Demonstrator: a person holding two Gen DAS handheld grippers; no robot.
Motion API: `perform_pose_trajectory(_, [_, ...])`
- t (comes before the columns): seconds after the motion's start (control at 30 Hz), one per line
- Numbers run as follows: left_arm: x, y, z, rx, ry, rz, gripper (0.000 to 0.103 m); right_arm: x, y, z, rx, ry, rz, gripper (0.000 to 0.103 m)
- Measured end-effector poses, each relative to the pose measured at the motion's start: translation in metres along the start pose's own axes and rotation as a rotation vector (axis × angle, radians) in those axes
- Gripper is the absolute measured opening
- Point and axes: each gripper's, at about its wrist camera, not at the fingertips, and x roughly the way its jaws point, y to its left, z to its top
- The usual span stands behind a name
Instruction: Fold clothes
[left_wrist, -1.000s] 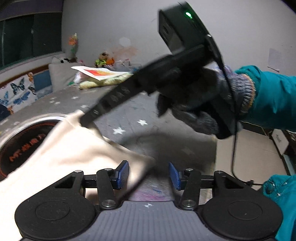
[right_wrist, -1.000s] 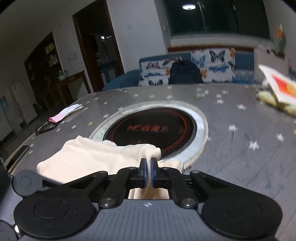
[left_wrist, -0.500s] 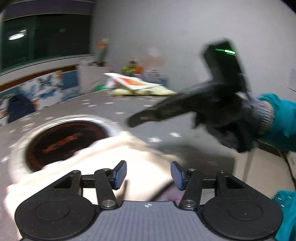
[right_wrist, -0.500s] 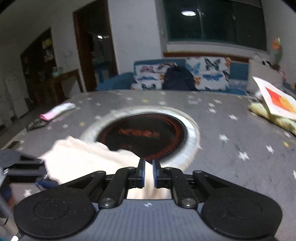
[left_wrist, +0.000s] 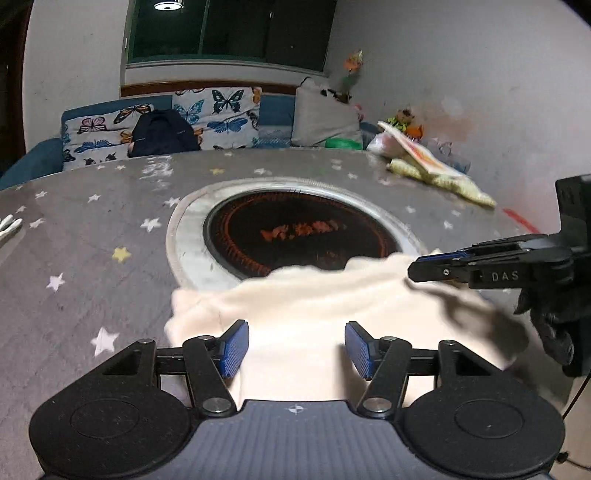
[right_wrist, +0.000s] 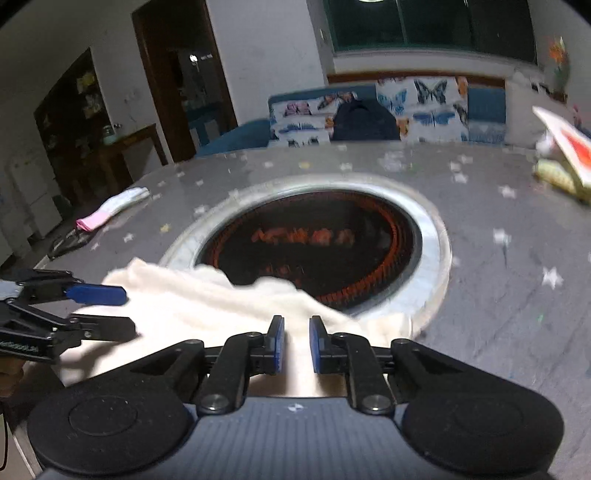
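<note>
A cream garment (left_wrist: 325, 310) lies bunched on the grey star-patterned table, partly over the rim of the round cooktop (left_wrist: 299, 236). My left gripper (left_wrist: 295, 349) is open and empty, its blue pads just above the garment's near part. My right gripper (right_wrist: 293, 343) is open a little, over the garment (right_wrist: 207, 306), holding nothing. The right gripper also shows in the left wrist view (left_wrist: 439, 264) at the garment's right edge. The left gripper shows in the right wrist view (right_wrist: 99, 310) at the garment's left side.
The round cooktop (right_wrist: 314, 243) with its steel rim sits in the table's middle. A pink and white cloth (right_wrist: 110, 208) lies at the far left. A yellow cloth with a card (left_wrist: 432, 170) lies at the far right. A butterfly-print sofa (left_wrist: 166, 122) stands behind.
My right gripper has opened and let go of the garment's edge, which has dropped onto the table. My left gripper has swung left to face the cooktop and stays open.
</note>
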Motion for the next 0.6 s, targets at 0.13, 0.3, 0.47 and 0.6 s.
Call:
perform_pose_trajectory(0.13, [0.011, -0.003, 0.016, 0.004, -0.005, -0.009, 0.059, 0.002, 0.017, 0.015, -0.030, -0.027, 0.022, 0.016])
perform_pose_trajectory(0.3, [0.045, 0.002, 0.026, -0.062, 0.061, 0.007, 0.042, 0.033, 0.021, 0.015, -0.009, 0.024, 0.009, 0.016])
perform_pose_trajectory(0.47, [0.045, 0.004, 0.027, -0.077, 0.042, 0.020, 0.041, 0.032, 0.027, 0.014, -0.034, 0.019, -0.018, 0.019])
perform_pose_trajectory(0.6, [0.041, -0.003, 0.025, -0.048, 0.015, 0.040, 0.042, 0.030, 0.038, 0.012, -0.071, 0.003, -0.010, 0.036])
